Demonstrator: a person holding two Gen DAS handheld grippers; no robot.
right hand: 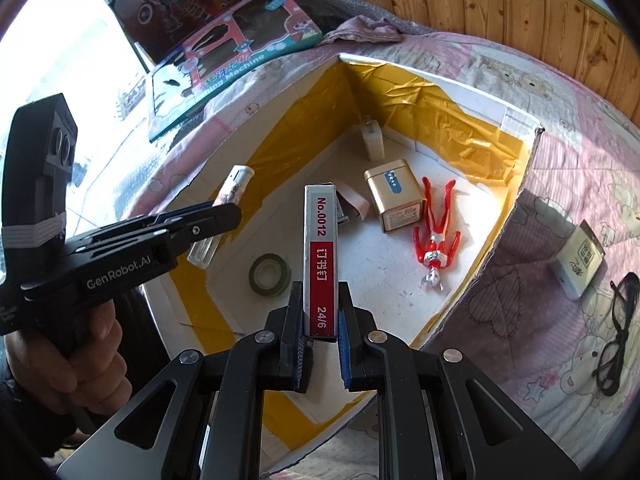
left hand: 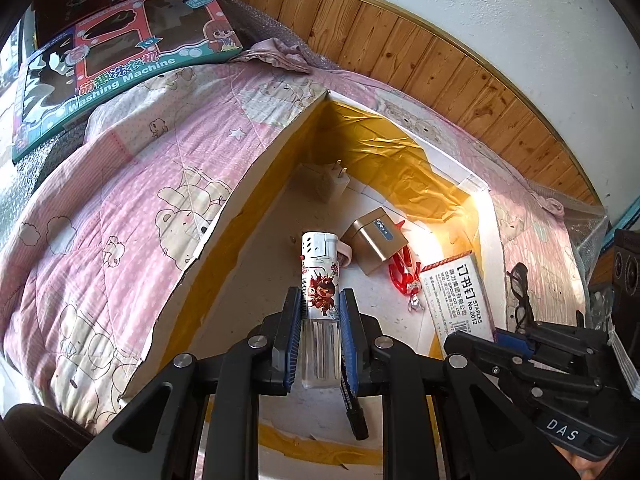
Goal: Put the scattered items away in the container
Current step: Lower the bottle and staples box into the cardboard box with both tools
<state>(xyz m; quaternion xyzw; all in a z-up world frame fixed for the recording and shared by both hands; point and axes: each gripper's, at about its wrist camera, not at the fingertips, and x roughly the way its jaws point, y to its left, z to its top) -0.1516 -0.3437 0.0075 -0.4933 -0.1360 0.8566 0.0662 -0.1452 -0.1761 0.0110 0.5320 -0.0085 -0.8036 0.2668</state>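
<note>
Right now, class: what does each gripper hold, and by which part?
The left gripper clamps a lighter by its clear lower body. The right gripper clamps a staples box by its near end, across its sides.

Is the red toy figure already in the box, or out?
In. The red toy figure lies flat on the floor of the box, beside the gold tin.

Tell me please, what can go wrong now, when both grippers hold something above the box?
1. The lighter is held only by its clear lower end in the left gripper; it might tip or slip.
2. Both grippers hang close together over the box; they might collide.
3. The staples box, if dropped, could land on the tape roll.
</note>
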